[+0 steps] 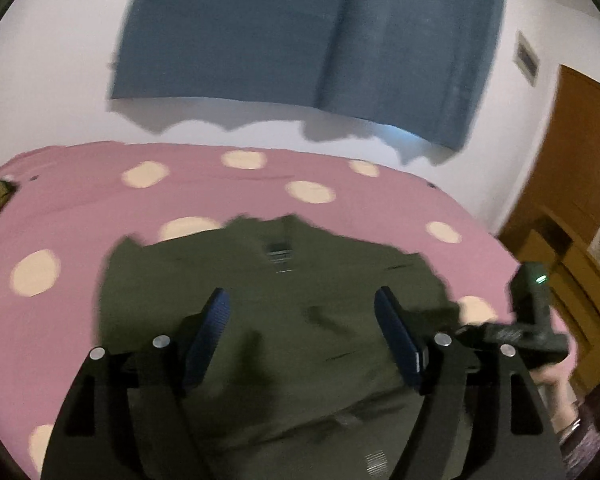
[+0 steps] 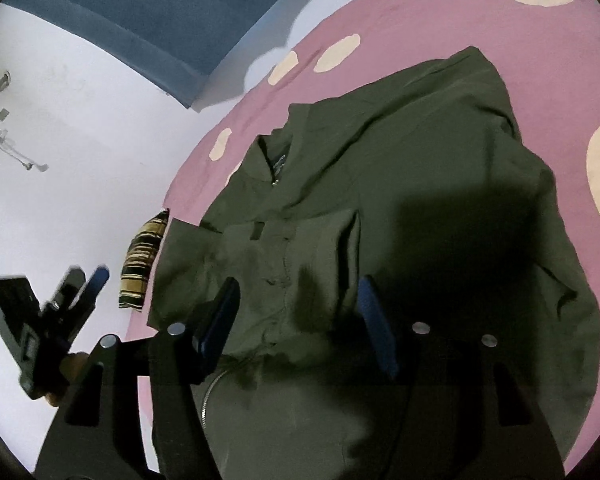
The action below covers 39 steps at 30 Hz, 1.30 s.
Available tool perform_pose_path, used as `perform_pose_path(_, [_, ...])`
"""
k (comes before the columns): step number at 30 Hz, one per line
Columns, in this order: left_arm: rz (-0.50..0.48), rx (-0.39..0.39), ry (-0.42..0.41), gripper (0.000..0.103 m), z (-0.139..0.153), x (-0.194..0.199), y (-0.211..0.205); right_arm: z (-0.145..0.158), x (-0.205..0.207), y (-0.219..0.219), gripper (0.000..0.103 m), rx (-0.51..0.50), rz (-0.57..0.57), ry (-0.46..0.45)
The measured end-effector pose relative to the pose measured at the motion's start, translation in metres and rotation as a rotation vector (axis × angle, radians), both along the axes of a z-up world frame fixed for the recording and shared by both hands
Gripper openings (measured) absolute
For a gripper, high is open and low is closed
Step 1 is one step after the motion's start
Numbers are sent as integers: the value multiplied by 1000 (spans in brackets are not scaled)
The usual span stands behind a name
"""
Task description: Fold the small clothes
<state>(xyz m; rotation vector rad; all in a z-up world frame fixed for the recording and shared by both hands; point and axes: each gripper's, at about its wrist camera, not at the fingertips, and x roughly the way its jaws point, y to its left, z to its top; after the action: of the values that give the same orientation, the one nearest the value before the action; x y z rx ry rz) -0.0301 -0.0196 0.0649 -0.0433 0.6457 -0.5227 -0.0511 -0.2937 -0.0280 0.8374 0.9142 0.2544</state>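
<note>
A dark olive-green shirt lies spread on a pink bedsheet with cream dots; its collar points away from me. My left gripper is open and empty above the shirt's middle. In the right wrist view the shirt lies with buttons and collar visible, one side folded over. My right gripper is open and empty just above the shirt's button line. The right gripper's body also shows in the left wrist view, and the left gripper in the right wrist view, off the bed's edge.
A blue curtain hangs on the white wall behind the bed. A wooden door and cabinet stand at the right. A striped yellow and black cloth lies at the bed's edge beside the shirt.
</note>
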Motion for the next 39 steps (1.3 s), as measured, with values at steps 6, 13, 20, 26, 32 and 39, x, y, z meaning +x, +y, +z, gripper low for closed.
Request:
perform_pose_path(6, [187, 77, 60, 74, -41, 9, 84, -13, 20, 15, 62, -24, 28, 76])
perform_pose_path(13, [235, 131, 118, 74, -69, 5, 117, -23, 27, 31, 57, -90, 52, 138])
perform_pose_path(20, [255, 227, 123, 74, -83, 15, 112, -13, 29, 45, 14, -277, 96, 129])
perform_pose_path(26, [273, 247, 153, 74, -93, 22, 111, 27, 26, 34, 3, -277, 63, 3])
perform_pose_path(32, [290, 233, 162, 74, -96, 24, 119, -9, 23, 5, 17, -153, 7, 104])
perform_pose_path(39, [329, 206, 191, 74, -98, 33, 131, -28, 25, 9, 53, -74, 43, 142])
